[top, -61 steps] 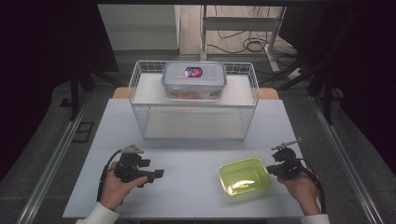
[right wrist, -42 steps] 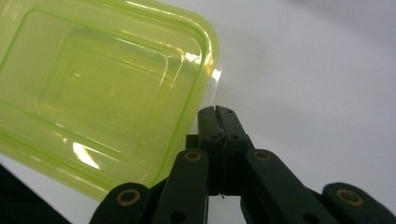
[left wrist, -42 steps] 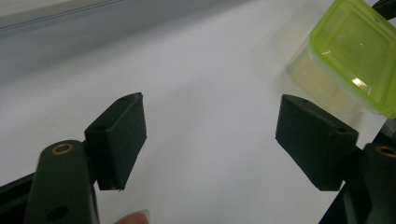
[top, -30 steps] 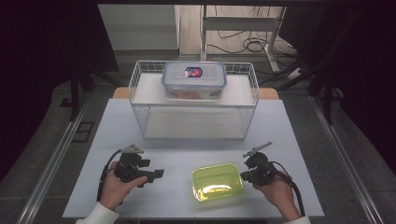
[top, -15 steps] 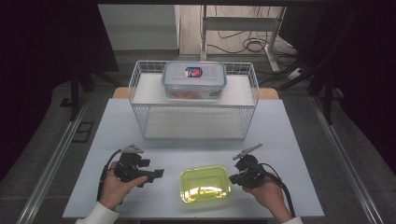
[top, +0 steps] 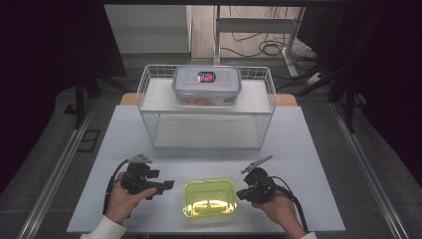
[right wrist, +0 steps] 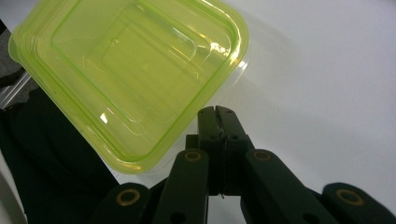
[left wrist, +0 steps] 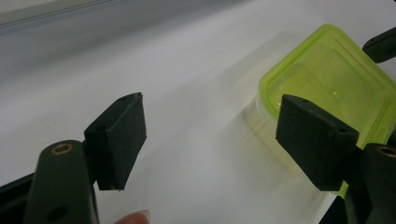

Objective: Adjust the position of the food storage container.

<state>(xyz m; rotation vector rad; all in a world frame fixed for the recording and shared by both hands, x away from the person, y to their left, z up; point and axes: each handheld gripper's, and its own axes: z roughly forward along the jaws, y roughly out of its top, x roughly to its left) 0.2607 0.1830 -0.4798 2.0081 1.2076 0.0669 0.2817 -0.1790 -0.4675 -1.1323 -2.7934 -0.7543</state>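
While the wire basket [top: 206, 112] stands at the far middle of the white table [top: 318, 149], with a clear lidded box [top: 206, 85] on its upper shelf, a yellow-green container [top: 210, 198] lies on the near side of the basket, close to the table's front edge and roughly in line with the basket's middle. The box carries a red and blue label on its lid. Nearer than the basket and toward its left end, the left gripper [top: 166, 185] is held in a hand [top: 121, 201], its jaws spread wide with nothing between them; its tip points at the container's left side and stops just short of it. On the container's other side, the right gripper [top: 240, 194] is held by the other hand [top: 278, 209]. In the right gripper view its jaws are pressed flat together, gripping nothing, their tip right at the container's [right wrist: 126, 74] rim.
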